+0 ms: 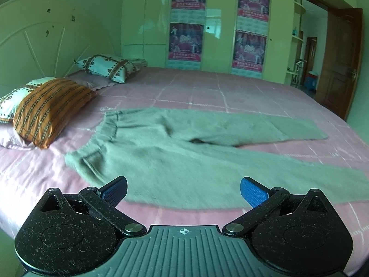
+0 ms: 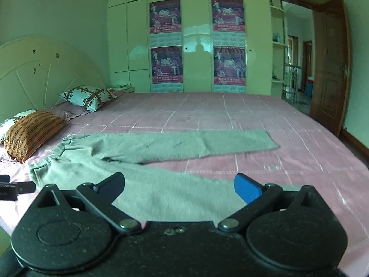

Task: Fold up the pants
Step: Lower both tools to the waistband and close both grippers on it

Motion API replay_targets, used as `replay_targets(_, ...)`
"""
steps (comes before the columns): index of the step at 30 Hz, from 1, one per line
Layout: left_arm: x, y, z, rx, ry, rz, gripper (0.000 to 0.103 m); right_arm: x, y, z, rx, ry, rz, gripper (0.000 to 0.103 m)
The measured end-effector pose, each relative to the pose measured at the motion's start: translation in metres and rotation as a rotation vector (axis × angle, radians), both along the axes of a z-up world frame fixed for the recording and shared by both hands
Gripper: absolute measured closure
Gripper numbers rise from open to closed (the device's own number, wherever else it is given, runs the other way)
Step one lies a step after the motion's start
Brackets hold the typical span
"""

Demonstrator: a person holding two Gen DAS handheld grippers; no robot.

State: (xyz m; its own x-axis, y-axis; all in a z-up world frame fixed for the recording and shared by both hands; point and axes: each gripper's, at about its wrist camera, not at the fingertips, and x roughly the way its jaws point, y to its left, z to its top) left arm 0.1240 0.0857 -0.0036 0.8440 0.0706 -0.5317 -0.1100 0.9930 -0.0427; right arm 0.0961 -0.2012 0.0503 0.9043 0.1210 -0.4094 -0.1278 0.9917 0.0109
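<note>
Grey-green pants [image 1: 161, 152] lie spread flat on the pink bed, waistband to the left near the pillows, both legs stretched to the right and parted in a V. My left gripper [image 1: 183, 190] is open and empty, just above the near leg close to the hip. The pants also show in the right wrist view [image 2: 161, 143]. My right gripper [image 2: 180, 185] is open and empty, over the near leg further toward its hem. Part of the left gripper [image 2: 13, 188] shows at the left edge of the right wrist view.
The pink checked bedspread [image 1: 230, 92] covers a wide bed. An orange striped pillow [image 1: 50, 108] and patterned pillows [image 1: 106, 67] lie at the headboard [image 1: 34, 41] on the left. A wardrobe with posters [image 1: 207, 23] stands behind; an open brown door [image 1: 339, 64] is at the right.
</note>
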Motion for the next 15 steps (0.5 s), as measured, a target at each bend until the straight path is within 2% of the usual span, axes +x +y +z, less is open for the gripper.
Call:
replay_targets(6,0.067,0.037,0.013,0.083,-0.008,0.051,0.0,0.072,0.02,0.011,0.006,0.036,0.046,0.007)
replay_targets(10,0.112,0.067,0.01,0.065,-0.013,0.072,0.0,0.116,0.037,0.008,0.004,0.051,0.07,0.009)
replay_targets(13,0.146,0.089,0.001,0.076,-0.004,0.109,0.0,0.155,0.051,0.003,-0.015,0.065,0.099,0.02)
replay_targets(15,0.17,0.105,-0.006,0.08,0.003,0.124,0.0,0.179,0.059,0.0,-0.025,0.076,0.12,0.031)
